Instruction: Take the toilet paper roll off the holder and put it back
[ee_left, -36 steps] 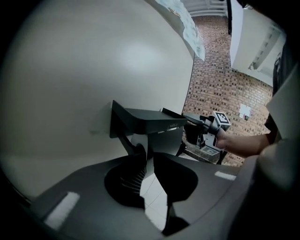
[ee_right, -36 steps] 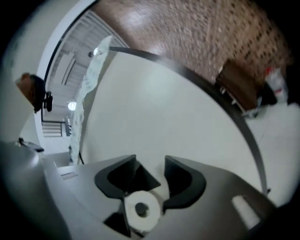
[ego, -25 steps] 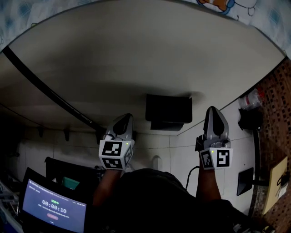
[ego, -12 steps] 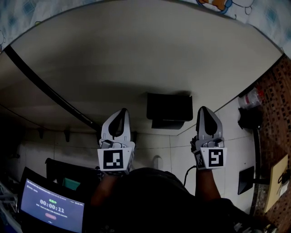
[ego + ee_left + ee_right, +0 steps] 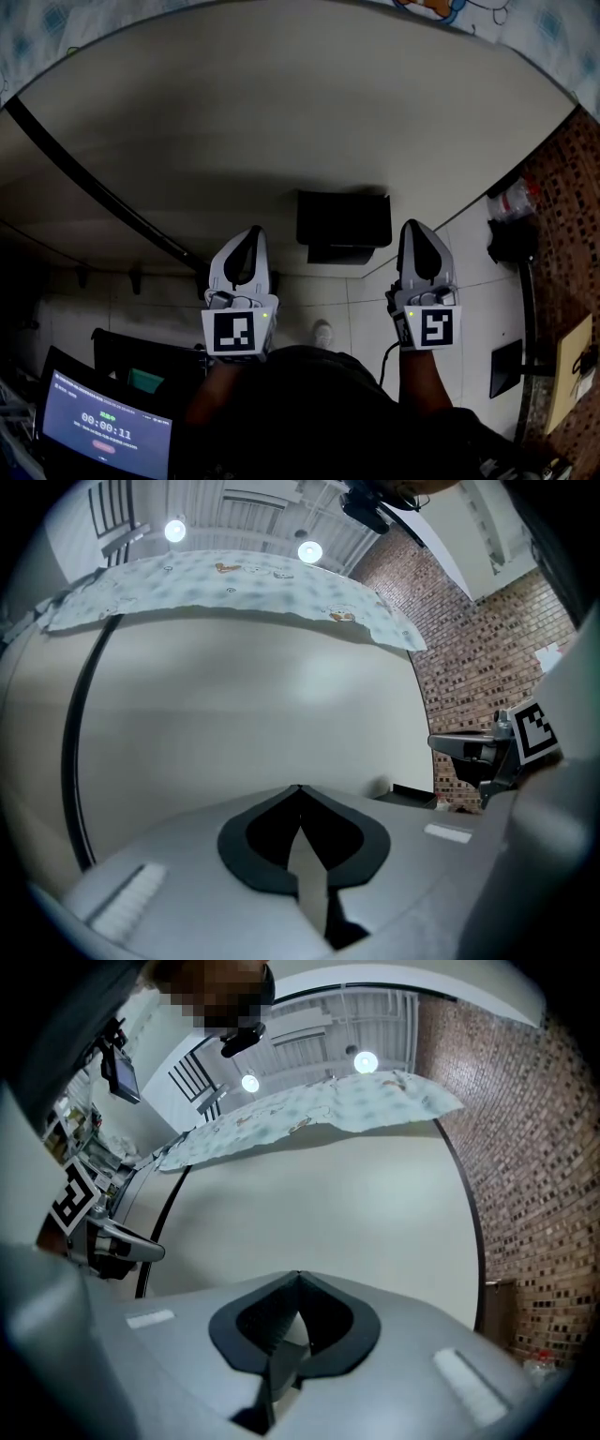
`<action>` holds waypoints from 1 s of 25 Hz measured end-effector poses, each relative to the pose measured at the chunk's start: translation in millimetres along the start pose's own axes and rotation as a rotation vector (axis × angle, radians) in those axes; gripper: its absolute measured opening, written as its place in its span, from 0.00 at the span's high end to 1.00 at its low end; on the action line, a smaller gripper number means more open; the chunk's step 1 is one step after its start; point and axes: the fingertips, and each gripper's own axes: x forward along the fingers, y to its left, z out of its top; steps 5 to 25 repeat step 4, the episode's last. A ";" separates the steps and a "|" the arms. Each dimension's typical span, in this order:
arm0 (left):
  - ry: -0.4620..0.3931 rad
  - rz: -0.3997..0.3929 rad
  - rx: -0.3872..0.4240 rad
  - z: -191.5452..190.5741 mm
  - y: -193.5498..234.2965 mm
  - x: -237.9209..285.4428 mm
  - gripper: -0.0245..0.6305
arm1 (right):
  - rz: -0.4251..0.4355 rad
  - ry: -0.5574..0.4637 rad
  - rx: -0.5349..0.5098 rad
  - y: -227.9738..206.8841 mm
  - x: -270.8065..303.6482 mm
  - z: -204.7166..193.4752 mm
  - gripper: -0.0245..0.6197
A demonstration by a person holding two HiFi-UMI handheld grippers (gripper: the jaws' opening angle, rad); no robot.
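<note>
A black box-like holder [image 5: 343, 225] is fixed on the pale wall, between my two grippers in the head view; its edge also shows in the left gripper view as the black holder [image 5: 412, 794]. No toilet paper roll is visible in any view. My left gripper [image 5: 253, 231] is shut and empty, to the left of the holder and slightly below it. My right gripper [image 5: 415, 226] is shut and empty just right of it. The left gripper [image 5: 300, 787] and the right gripper [image 5: 298, 1275] each point at bare wall with their tips together.
A black pipe [image 5: 94, 183] runs diagonally down the wall at left. A brick wall [image 5: 562, 206] stands at right, with a plastic bottle [image 5: 516, 202] beside it. A lit timer screen [image 5: 108, 431] sits at lower left. Printed cloth [image 5: 450, 9] hangs above.
The left gripper's jaws have closed and it has straightened up. The right gripper has shifted a little left and up, toward the holder.
</note>
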 end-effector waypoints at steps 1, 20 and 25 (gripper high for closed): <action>0.000 0.000 0.002 0.0 0.2 0.0 0.93 | -0.002 0.001 0.003 0.5 0.1 -0.5 0.96; -0.002 -0.002 0.010 0.3 0.5 0.3 0.93 | -0.006 0.008 0.007 2.0 0.5 -2.5 0.96; -0.002 -0.002 0.010 0.3 0.5 0.3 0.93 | -0.006 0.008 0.007 2.0 0.5 -2.5 0.96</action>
